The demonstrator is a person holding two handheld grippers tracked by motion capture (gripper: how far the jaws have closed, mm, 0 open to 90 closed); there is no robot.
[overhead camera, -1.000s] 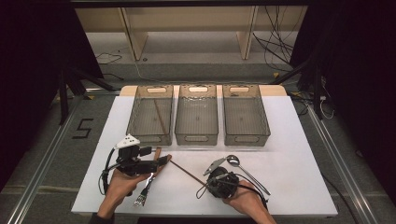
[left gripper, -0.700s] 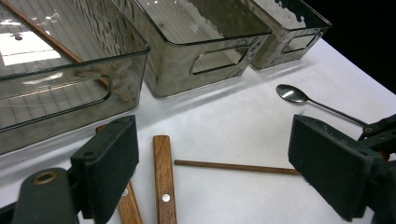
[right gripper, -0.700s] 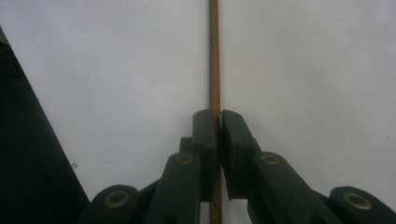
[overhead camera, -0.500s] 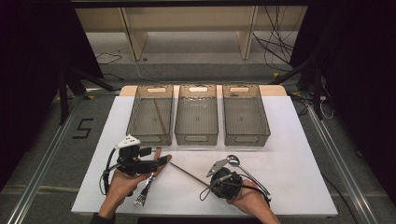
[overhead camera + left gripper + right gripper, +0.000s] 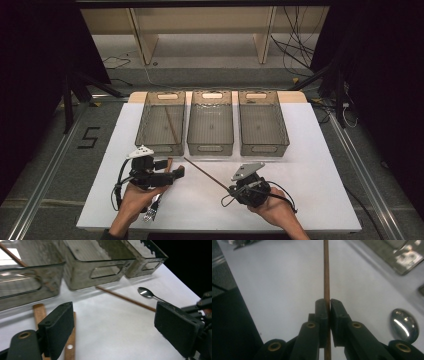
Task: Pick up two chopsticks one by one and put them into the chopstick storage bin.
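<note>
Right claw (image 5: 328,305) is clamped tight on a thin brown chopstick (image 5: 206,174), which slants over the white table (image 5: 310,165): its free end aims up-left toward the left bin (image 5: 145,132). Left claw (image 5: 112,325) gapes wide, holding nothing.

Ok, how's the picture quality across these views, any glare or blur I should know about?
High view: even light on the white table, dark surroundings. Left gripper view: the near jaws are soft, glare on the spoon and the bin walls. Right gripper view: the chopstick is sharp, the spoon bowl blurred with a bright reflection.
</note>
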